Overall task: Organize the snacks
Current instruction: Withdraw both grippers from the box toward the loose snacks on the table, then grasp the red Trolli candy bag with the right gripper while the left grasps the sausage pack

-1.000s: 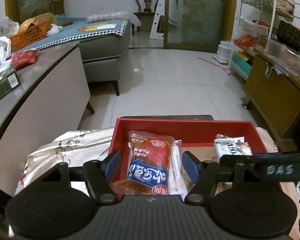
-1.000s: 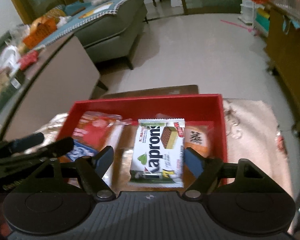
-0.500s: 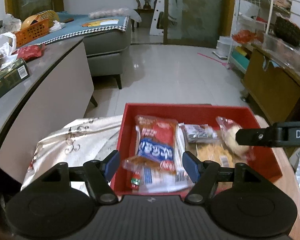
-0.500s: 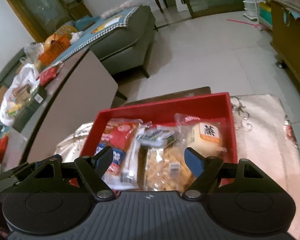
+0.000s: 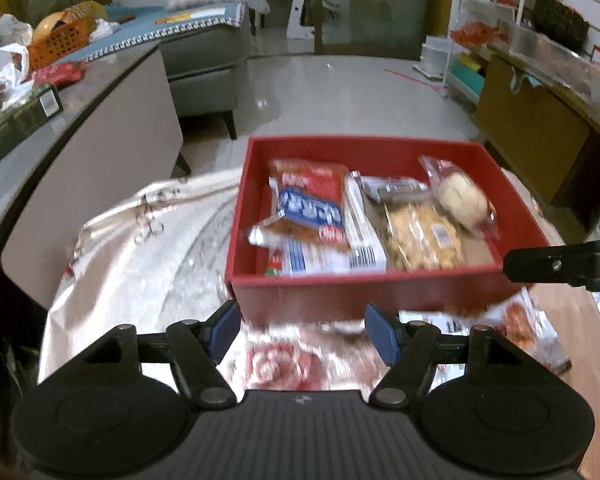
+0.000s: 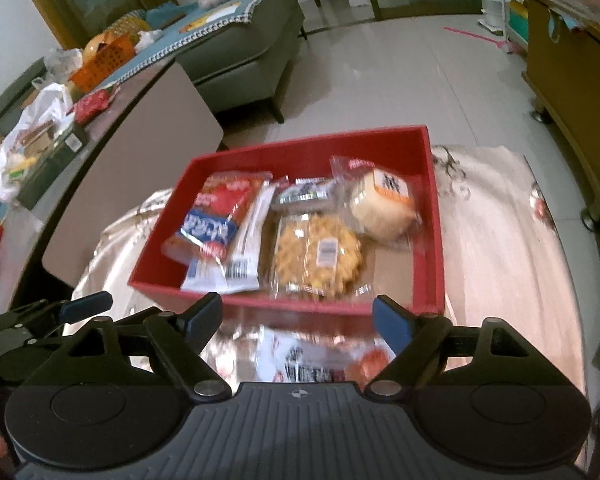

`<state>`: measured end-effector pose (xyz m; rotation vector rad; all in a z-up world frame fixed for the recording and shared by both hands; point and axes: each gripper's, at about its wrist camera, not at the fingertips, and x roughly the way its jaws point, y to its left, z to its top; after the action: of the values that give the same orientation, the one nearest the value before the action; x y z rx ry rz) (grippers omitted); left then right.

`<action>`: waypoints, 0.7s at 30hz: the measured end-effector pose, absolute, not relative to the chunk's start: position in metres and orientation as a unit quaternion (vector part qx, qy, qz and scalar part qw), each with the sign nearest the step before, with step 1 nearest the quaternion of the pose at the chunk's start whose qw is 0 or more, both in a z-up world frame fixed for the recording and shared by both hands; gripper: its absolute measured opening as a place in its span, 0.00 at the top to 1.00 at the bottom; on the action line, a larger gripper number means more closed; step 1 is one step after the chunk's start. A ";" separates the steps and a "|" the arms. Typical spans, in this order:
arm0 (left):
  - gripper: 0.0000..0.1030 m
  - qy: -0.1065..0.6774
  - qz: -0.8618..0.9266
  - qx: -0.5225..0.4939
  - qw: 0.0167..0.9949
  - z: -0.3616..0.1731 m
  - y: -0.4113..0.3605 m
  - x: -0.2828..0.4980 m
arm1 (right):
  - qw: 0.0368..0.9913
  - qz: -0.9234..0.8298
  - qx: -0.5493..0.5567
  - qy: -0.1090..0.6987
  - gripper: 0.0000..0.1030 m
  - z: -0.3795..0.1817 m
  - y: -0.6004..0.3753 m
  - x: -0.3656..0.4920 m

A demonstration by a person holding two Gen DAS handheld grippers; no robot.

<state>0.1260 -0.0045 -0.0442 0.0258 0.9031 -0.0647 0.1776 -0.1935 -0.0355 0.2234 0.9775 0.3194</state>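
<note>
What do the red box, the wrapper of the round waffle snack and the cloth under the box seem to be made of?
Red box: likely cardboard, matte, with thin flat walls, sharp corners and a brown floor.
Waffle wrapper: clear glossy plastic film; the snack shows through it, with crimped edges and a small white label.
Cloth: probably satin-like or coated fabric, cream with a printed pattern and a soft sheen. Blur leaves this uncertain.

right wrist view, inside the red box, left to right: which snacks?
In the red box: red-and-blue packet → white wrapper with barcode → round waffle-like cookie in clear wrap → pale round bun with orange label. The small dark packet behind overlaps; left out.
</note>
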 end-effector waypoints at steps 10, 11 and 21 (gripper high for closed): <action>0.39 0.510 -0.042 0.019 0.859 -0.083 -0.002 0.091 | 0.850 0.154 0.081 0.497 0.16 -0.051 -0.189 0.139; 0.39 0.516 -0.040 0.020 0.855 -0.086 -0.001 0.087 | 0.848 0.157 0.077 0.500 0.16 -0.053 -0.188 0.136; 0.34 0.546 -0.042 0.007 0.837 -0.108 -0.001 0.068 | 0.843 0.181 0.065 0.502 0.14 -0.052 -0.181 0.121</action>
<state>0.0678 -0.0011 -0.1078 0.0146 1.1554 -0.0896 0.1210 -0.1811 -0.0523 0.1374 1.0598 0.3824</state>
